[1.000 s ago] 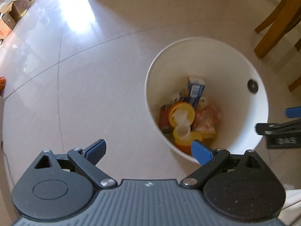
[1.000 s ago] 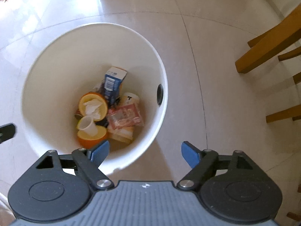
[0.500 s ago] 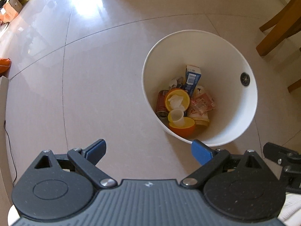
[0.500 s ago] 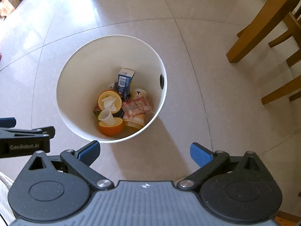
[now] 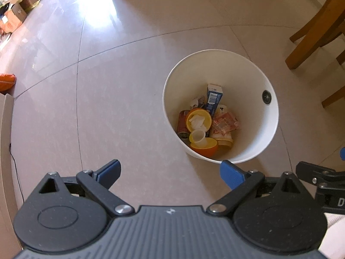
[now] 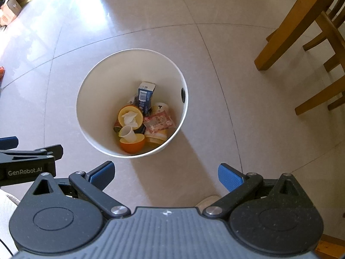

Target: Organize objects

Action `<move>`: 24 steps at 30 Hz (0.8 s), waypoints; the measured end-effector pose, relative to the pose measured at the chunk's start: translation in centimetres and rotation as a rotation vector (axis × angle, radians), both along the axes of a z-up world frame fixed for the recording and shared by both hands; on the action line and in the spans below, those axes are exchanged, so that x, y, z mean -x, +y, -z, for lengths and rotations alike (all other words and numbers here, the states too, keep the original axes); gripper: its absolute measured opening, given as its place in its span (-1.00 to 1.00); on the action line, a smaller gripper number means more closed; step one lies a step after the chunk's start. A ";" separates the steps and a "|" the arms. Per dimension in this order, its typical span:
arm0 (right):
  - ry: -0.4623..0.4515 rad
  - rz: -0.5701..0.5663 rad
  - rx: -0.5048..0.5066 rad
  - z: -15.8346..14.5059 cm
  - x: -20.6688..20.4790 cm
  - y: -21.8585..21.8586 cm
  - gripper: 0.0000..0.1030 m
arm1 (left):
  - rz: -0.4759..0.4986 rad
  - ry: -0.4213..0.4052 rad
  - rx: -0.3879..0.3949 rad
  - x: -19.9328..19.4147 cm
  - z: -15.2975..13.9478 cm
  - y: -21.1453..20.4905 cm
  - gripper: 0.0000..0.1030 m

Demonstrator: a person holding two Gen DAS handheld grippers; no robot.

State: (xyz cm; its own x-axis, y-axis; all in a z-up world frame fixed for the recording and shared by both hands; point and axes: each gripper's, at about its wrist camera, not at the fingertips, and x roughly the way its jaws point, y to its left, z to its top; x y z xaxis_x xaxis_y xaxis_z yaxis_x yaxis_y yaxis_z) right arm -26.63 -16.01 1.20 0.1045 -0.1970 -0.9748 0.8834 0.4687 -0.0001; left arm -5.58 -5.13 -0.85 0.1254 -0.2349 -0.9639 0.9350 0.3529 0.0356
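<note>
White bin (image 6: 86,99) beyond right gripper (image 6: 166,176)

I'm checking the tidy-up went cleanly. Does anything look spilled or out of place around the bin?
Nothing stands out. The white bin stands upright on the tiled floor, with the blue carton, orange bowls and wrappers all inside it. No litter shows on the floor beside it. Both grippers, left and right, are open and empty.

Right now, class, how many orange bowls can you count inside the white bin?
2. One orange bowl lies tilted mid-pile with crumpled tissue inside; the other orange bowl sits nearest the camera against the white bin wall, holding a small white cup. More may be buried underneath.
</note>
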 end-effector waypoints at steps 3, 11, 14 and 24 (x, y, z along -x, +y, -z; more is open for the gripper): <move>-0.001 -0.002 0.007 -0.3 0.0 0.2 1.00 | 0.007 -0.005 0.002 0.2 -0.2 0.0 0.93; -0.010 0.003 0.018 -1.0 0.2 0.4 1.00 | 0.017 -0.017 0.003 0.5 -0.4 0.0 0.93; -0.014 0.007 0.020 -1.2 0.4 0.4 1.00 | 0.020 -0.016 0.004 0.5 -0.5 0.1 0.93; -0.019 0.015 0.021 -1.4 0.5 0.4 1.00 | 0.022 -0.020 0.015 0.6 -0.8 0.1 0.93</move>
